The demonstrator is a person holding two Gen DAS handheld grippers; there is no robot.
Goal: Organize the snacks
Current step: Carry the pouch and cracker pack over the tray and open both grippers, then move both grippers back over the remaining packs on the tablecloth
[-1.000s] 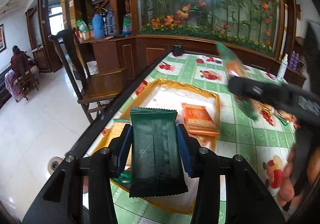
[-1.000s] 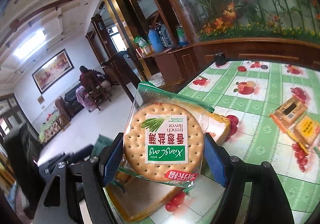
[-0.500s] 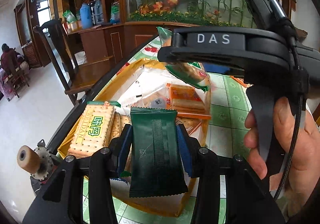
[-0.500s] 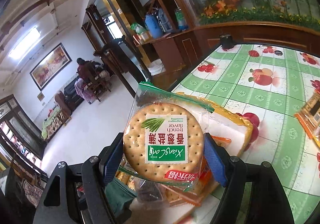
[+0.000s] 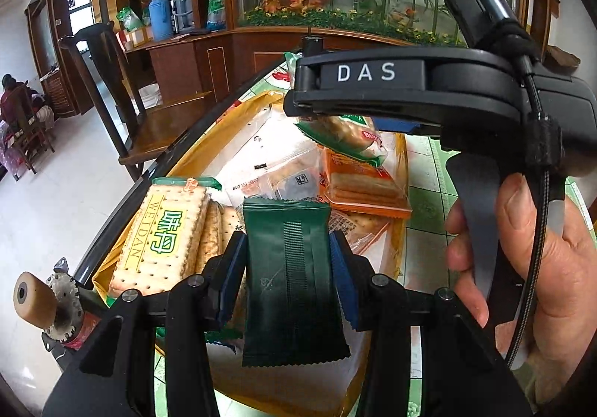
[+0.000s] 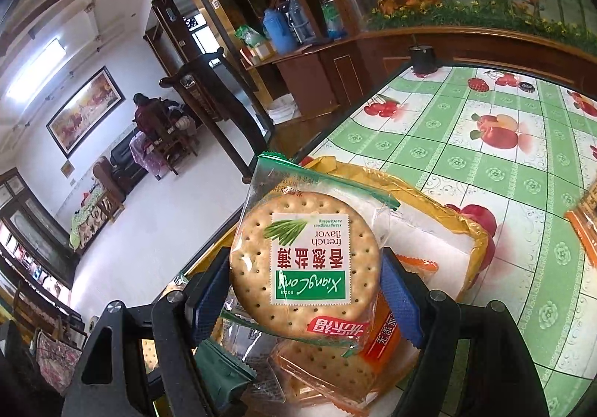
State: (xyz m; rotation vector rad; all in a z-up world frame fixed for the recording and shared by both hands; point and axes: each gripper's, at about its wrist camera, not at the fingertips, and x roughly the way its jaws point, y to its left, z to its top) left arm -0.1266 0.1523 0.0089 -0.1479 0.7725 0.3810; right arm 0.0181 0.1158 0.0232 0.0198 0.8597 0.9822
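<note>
With the left gripper (image 5: 289, 260) pinching a dark green packet (image 5: 293, 275) at lower centre and the right gripper (image 6: 308, 290) clamping a round cracker pack (image 6: 304, 264), both hover over the yellow tray (image 5: 401, 171), apparently mid-delivery; next calls for lowering and releasing.

Two wrist fisheye views, both angled down over one tray.

The tray (image 5: 401, 171) is seen close from the left wrist, looking toward 12 o'clock, with the right gripper (image 5: 309, 107) at 1 o'clock. The same tray (image 6: 474, 230) is viewed from the right wrist, nearer still. The tray, tablecloth (image 6: 485, 163), chair (image 5: 112, 88) and cabinet are shared.
</note>
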